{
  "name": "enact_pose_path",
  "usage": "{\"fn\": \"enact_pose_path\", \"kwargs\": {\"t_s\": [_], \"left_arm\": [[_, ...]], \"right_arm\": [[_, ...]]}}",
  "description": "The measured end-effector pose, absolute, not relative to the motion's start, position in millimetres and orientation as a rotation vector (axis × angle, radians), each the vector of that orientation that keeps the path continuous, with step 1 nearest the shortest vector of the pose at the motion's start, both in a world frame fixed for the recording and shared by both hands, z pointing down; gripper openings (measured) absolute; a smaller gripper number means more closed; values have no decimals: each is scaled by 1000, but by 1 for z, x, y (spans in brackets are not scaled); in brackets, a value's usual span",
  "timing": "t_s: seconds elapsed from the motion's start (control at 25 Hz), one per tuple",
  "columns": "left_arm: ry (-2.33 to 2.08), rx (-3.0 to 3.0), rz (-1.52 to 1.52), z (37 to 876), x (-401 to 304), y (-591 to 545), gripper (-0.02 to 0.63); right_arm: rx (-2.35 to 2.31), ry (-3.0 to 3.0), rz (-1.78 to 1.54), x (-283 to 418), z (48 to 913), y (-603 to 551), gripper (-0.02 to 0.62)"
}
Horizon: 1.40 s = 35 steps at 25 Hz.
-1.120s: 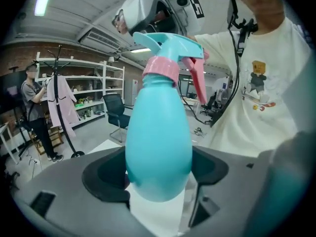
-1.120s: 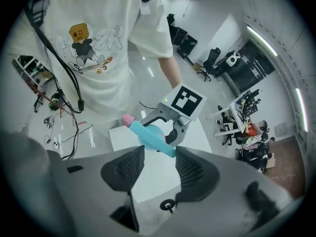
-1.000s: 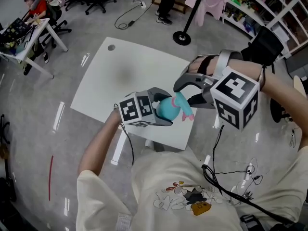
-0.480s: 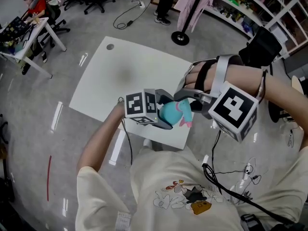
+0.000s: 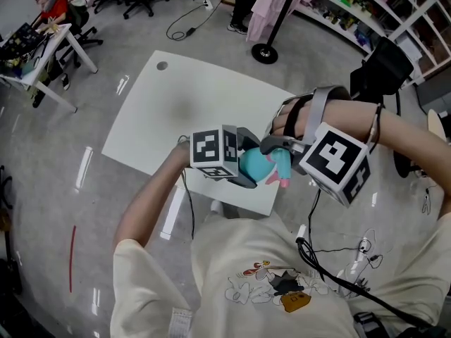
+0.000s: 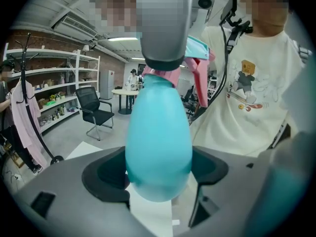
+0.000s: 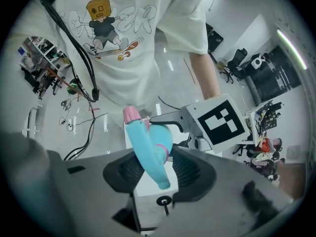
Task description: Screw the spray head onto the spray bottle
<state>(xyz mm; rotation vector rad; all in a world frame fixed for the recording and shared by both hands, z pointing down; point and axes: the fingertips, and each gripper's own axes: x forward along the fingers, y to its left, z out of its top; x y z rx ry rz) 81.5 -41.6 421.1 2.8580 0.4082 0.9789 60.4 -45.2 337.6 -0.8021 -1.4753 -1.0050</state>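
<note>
A teal spray bottle (image 5: 252, 165) is held in the air over the near edge of the white table (image 5: 176, 111), with my left gripper (image 5: 245, 167) shut on its rounded body (image 6: 158, 142). The teal and pink spray head (image 5: 280, 169) sits at the bottle's neck. My right gripper (image 5: 279, 155) points down over it. Its jaws have just been closing, and in the right gripper view the pads flank and touch the spray head (image 7: 148, 149), the pink collar against one pad. The left gripper view shows the pink trigger (image 6: 200, 80) above the bottle.
A coat stand base (image 5: 266, 53) stands on the floor beyond the table. A desk (image 5: 42, 55) with office chairs is at the far left, and shelves (image 5: 394, 13) are at the far right. A cable (image 5: 310, 245) hangs down to my shirt.
The right gripper has come down and rolled over the spray head, and its jaws have narrowed around it. The left gripper with the bottle has shifted slightly right.
</note>
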Motion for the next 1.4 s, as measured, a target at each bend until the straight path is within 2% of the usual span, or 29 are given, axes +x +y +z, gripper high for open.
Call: {"fn": "enact_pose_path", "kwargs": {"t_s": [0.2, 0.96, 1.4], "left_arm": [[412, 2854, 989, 421, 81, -44, 388], [433, 2982, 1047, 410, 82, -37, 388], [419, 3014, 886, 393, 89, -28, 388]], "right_arm": [[-807, -1474, -987, 62, 339, -46, 135], [-827, -1625, -758, 64, 321, -28, 130], [-790, -1820, -544, 62, 306, -24, 130]]}}
